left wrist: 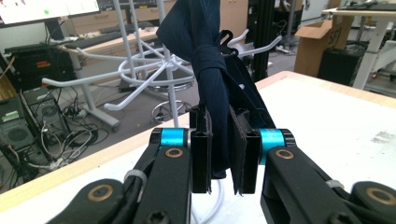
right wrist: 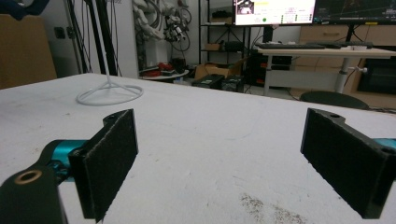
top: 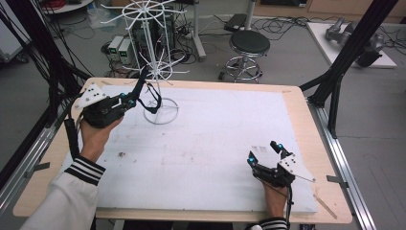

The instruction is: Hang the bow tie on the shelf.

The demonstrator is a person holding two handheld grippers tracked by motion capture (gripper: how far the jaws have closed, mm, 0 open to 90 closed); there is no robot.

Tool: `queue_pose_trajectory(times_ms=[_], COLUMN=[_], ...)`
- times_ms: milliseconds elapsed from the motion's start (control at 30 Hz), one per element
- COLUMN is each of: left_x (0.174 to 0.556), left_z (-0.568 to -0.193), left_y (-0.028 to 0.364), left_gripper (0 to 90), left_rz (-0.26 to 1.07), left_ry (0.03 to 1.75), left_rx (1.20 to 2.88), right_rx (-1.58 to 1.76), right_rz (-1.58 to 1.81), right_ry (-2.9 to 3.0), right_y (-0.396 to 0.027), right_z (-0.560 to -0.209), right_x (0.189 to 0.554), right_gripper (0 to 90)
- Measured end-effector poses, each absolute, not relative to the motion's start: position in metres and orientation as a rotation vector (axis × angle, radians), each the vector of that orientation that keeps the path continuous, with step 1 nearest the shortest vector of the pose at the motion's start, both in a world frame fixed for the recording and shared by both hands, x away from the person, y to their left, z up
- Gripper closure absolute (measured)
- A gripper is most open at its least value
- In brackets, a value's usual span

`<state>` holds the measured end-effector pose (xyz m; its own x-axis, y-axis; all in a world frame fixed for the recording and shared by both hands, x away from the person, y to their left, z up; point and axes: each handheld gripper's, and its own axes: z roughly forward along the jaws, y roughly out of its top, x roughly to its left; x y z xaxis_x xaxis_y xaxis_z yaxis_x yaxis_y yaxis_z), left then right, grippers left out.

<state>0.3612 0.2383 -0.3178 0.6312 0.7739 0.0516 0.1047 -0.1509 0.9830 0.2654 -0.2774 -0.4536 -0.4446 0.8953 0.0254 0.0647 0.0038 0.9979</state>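
Dark navy fabric necktie (left wrist: 212, 70) hung upright from the left gripper (left wrist: 219, 154), jaws clamped on it, just beside the white wire hanger rack (top: 155, 57), while the right gripper (top: 265, 153) rested splayed well apart

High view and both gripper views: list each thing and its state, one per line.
Left tongs: shut on the necktie.
Right tongs: open, nothing between them, low over the table.
Necktie: knotted, hanging by the white rack.
White rack: upright on the table.

White rack (top: 153, 57) blocks far-left; table (top: 215, 143) elsewhere seems open.
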Motion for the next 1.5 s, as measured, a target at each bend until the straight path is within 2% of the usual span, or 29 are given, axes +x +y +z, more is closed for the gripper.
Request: queue_pose_trajectory(times_ms=[800,900,1067,1167,1233,1367,1500], left_x=[0.378,0.378,0.380,0.380,0.379,0.370,0.345], left_z=[-0.331,-0.332,-0.337,-0.339,-0.343,-0.351,-0.368], left_y=[0.228,0.228,0.230,0.232,0.235,0.244,0.255], left_gripper=[77.8,70.4,43.5,33.7,22.8,16.5,15.9], left_rz=[0.674,0.675,0.660,0.647,0.633,0.610,0.635], left_ry=[0.776,0.789,0.811,0.808,0.791,0.760,0.720], left_rx=[1.673,1.672,1.646,1.637,1.634,1.609,1.561], right_rx=[1.005,1.001,1.004,1.003,1.004,1.004,1.009], right_rz=[1.524,1.525,1.527,1.524,1.525,1.525,1.525], right_ry=[1.583,1.582,1.582,1.582,1.581,1.582,1.585], right_y=[-0.278,-0.278,-0.278,-0.278,-0.278,-0.278,-0.278], right_z=[-0.454,-0.454,-0.454,-0.454,-0.454,-0.454,-0.454], right_x=[0.265,0.265,0.265,0.265,0.265,0.265,0.265], right_gripper=[10.1,10.1,10.1,10.1,10.2,10.1,10.1])
